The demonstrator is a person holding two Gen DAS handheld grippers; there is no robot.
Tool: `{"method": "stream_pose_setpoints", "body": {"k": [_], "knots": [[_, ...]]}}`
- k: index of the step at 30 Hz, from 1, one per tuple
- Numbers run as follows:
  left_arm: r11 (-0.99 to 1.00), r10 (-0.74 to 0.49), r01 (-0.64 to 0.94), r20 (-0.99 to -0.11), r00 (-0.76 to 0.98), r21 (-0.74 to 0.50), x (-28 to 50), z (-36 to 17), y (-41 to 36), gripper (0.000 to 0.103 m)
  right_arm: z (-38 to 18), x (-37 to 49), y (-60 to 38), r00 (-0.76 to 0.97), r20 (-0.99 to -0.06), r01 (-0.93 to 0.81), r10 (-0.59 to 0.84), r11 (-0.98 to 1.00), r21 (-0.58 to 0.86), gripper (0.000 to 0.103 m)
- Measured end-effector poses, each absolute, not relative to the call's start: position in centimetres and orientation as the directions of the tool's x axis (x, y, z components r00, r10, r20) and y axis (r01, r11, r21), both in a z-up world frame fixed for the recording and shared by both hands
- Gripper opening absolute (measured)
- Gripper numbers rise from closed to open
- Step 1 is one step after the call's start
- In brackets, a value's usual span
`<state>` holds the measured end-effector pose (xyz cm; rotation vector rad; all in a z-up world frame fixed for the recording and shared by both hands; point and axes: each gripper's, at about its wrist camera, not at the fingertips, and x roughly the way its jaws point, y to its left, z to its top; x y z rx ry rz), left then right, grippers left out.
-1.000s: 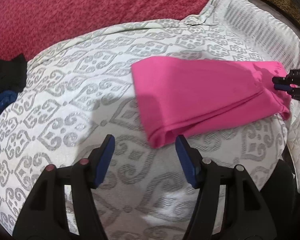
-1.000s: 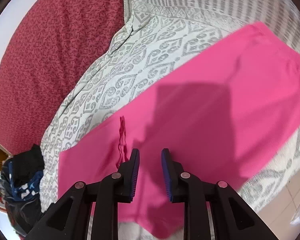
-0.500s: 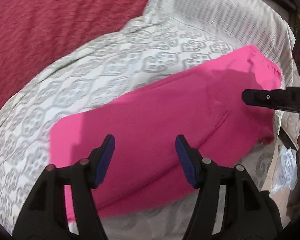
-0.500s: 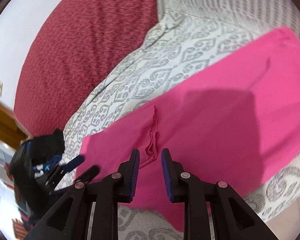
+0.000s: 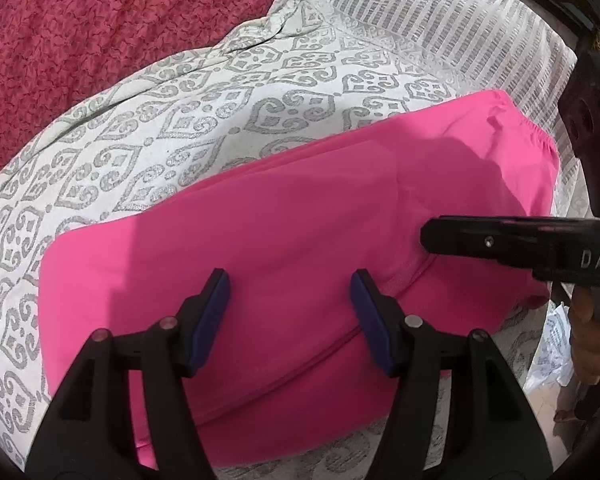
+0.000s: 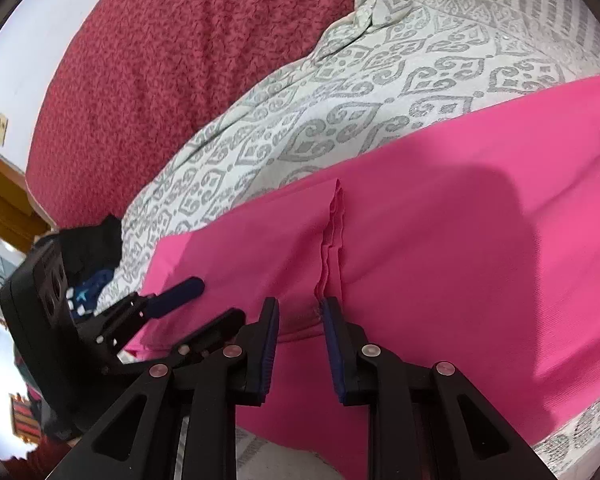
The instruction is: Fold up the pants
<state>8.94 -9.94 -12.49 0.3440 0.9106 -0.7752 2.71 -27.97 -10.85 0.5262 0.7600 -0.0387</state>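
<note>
The bright pink pants [image 5: 300, 216] lie folded into a long band across the patterned bedspread [image 5: 204, 120]. My left gripper [image 5: 290, 292] hovers open over their middle, wide apart, with nothing between its fingers. The right gripper [image 5: 426, 236] comes in side-on from the right, its tip at the cloth. In the right wrist view the pants [image 6: 460, 240] show a raised wavy fabric edge [image 6: 332, 232] that runs down to my right gripper [image 6: 300, 320]. Its jaws stand a narrow gap apart and are opening, with pink cloth under them, not pinched. The left gripper [image 6: 204, 304] sits low at the left.
A red textured blanket [image 5: 100, 32] covers the bed's far side. Dark clothes [image 6: 92, 240] are heaped at the bedspread's left end. The striped border [image 5: 440, 28] marks the bedspread's far right edge. A hand [image 5: 588, 344] holds the right gripper above floor with a white plastic bag [image 5: 552, 344].
The left gripper has swung from the bare bedspread to above the pants. The right gripper has shifted along the pants to the wavy edge, its gap slightly wider, and the left gripper has come into its view.
</note>
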Motion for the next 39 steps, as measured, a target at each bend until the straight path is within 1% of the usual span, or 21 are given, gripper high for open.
{"method": "stream_pose_setpoints", "body": {"k": [2, 3, 4, 5, 9, 12, 15, 16, 18, 20, 24, 25, 27, 28, 30, 31, 33, 35, 39], "knots": [[0.684, -0.456, 0.728, -0.806, 0.377, -0.046, 8.9, -12.5, -10.0, 0.064, -10.9, 2.9, -28.0, 0.732, -0.662, 0.216, 0.16, 0.867, 0.449, 0.028], [0.684, -0.458, 0.727, -0.806, 0.376, -0.049, 9.0, -12.6, -10.0, 0.064, -10.9, 3.2, -27.9, 0.732, -0.663, 0.22, 0.157, 0.867, 0.448, 0.027], [0.686, -0.461, 0.726, -0.805, 0.373, -0.057, 9.0, -12.6, -9.9, 0.064, -10.9, 3.5, -28.0, 0.729, -0.667, 0.226, 0.154, 0.865, 0.447, 0.023], [0.687, -0.464, 0.724, -0.805, 0.369, -0.063, 9.1, -12.6, -9.9, 0.064, -10.9, 3.7, -28.1, 0.725, -0.672, 0.232, 0.151, 0.865, 0.445, 0.004], [0.686, -0.472, 0.724, -0.803, 0.363, -0.076, 9.2, -12.6, -9.8, 0.065, -9.4, 2.8, -27.7, 0.749, -0.644, 0.219, 0.155, 0.86, 0.462, 0.003], [0.686, -0.474, 0.723, -0.805, 0.358, -0.082, 9.2, -12.7, -9.9, 0.065, -9.5, 2.1, -28.0, 0.719, -0.68, 0.26, 0.14, 0.854, 0.451, 0.004], [0.686, -0.467, 0.725, -0.804, 0.369, -0.065, 9.0, -12.7, -10.0, 0.065, -10.6, 2.4, -28.7, 0.68, -0.727, 0.317, 0.095, 0.856, 0.408, 0.009], [0.687, -0.465, 0.723, -0.805, 0.368, -0.066, 9.0, -12.7, -10.0, 0.065, -10.8, 2.0, -29.5, 0.695, -0.708, 0.32, 0.123, 0.829, 0.458, 0.01], [0.689, -0.463, 0.722, -0.809, 0.364, -0.069, 9.1, -12.7, -10.1, 0.065, -10.4, 1.0, -30.8, 0.72, -0.681, 0.337, 0.136, 0.79, 0.513, 0.017], [0.69, -0.459, 0.72, -0.813, 0.36, -0.071, 9.2, -12.6, -10.2, 0.065, -9.6, -0.4, -32.1, 0.744, -0.663, 0.366, 0.081, 0.781, 0.505, 0.018], [0.665, -0.497, 0.738, -0.803, 0.328, -0.111, 8.9, -11.7, -11.1, 0.065, -8.3, -4.8, -36.0, 0.771, -0.635, 0.457, -0.041, 0.73, 0.508, 0.029], [0.659, -0.498, 0.745, -0.801, 0.334, -0.099, 8.7, -11.5, -11.7, 0.065, -8.2, -5.8, -36.9, 0.769, -0.635, 0.483, -0.067, 0.712, 0.509, 0.031], [0.646, -0.493, 0.761, -0.796, 0.351, -0.064, 8.3, -11.2, -12.9, 0.065, -8.0, -8.2, -38.8, 0.761, -0.634, 0.545, -0.138, 0.666, 0.509, 0.038], [0.626, -0.493, 0.779, -0.793, 0.356, -0.04, 8.1, -11.4, -13.9, 0.065, -8.0, -9.2, -39.6, 0.758, -0.631, 0.568, -0.165, 0.642, 0.514, 0.04], [0.614, -0.451, 0.789, -0.812, 0.372, 0.02, 8.0, -12.6, -15.3, 0.065, -8.2, -11.3, -41.4, 0.753, -0.626, 0.608, -0.205, 0.581, 0.542, 0.043], [0.623, -0.463, 0.782, -0.798, 0.385, 0.016, 8.0, -12.5, -15.3, 0.065, -8.2, -11.8, -42.0, 0.748, -0.627, 0.623, -0.216, 0.553, 0.552, 0.045], [0.637, -0.459, 0.77, -0.813, 0.359, -0.02, 8.4, -12.1, -15.2, 0.064, -8.4, -12.8, -43.2, 0.742, -0.627, 0.644, -0.236, 0.509, 0.571, 0.051], [0.639, -0.469, 0.767, -0.816, 0.337, -0.051, 8.5, -11.7, -14.9, 0.064, -8.6, -13.4, -44.6, 0.741, -0.623, 0.655, -0.25, 0.476, 0.587, 0.055], [0.623, -0.495, 0.779, -0.805, 0.328, -0.066, 7.4, -10.5, -14.3, 0.064, -9.1, -13.0, -46.5, 0.757, -0.606, 0.644, -0.244, 0.435, 0.63, 0.057]]}}
